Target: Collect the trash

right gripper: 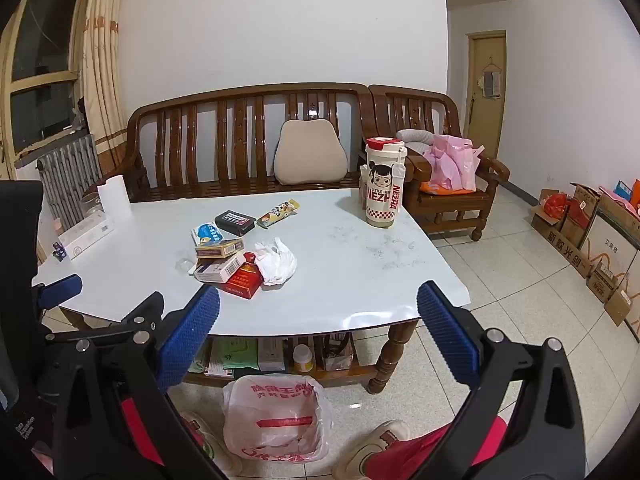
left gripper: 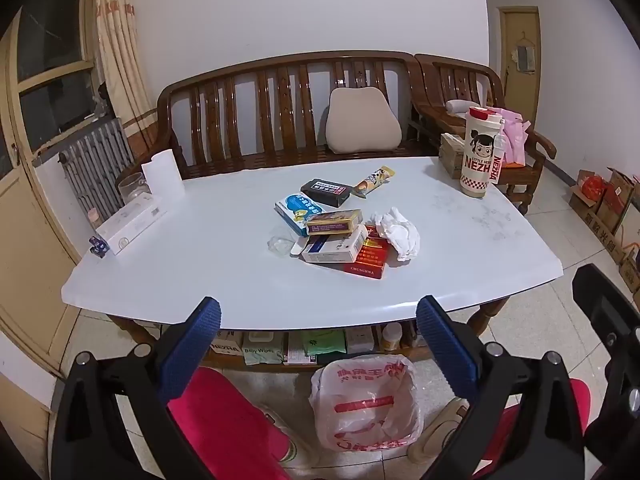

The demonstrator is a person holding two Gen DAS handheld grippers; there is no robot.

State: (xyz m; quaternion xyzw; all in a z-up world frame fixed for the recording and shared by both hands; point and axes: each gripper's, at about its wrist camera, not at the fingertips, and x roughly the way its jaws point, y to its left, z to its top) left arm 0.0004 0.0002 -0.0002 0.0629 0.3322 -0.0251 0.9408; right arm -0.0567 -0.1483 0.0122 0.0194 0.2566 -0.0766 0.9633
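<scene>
Open left tongs (left gripper: 318, 320) over white table (left gripper: 200, 272), boxes and crumpled tissue (left gripper: 398, 232) mid-table, bag-lined bin (left gripper: 366, 402) below

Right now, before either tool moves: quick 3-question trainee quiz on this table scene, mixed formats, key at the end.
1. True or false: the left tool and the right tool are both open and hold nothing.
2. Multiple choice: where is the plastic-lined bin? A) on the table B) on the floor in front of the table, between the person's feet C) on the wooden bench
3. Short answer: what lies directly to the right of the red carton in the pile at the middle of the white table?

Key: 1 true. 2 B. 3 the crumpled white tissue.
</scene>
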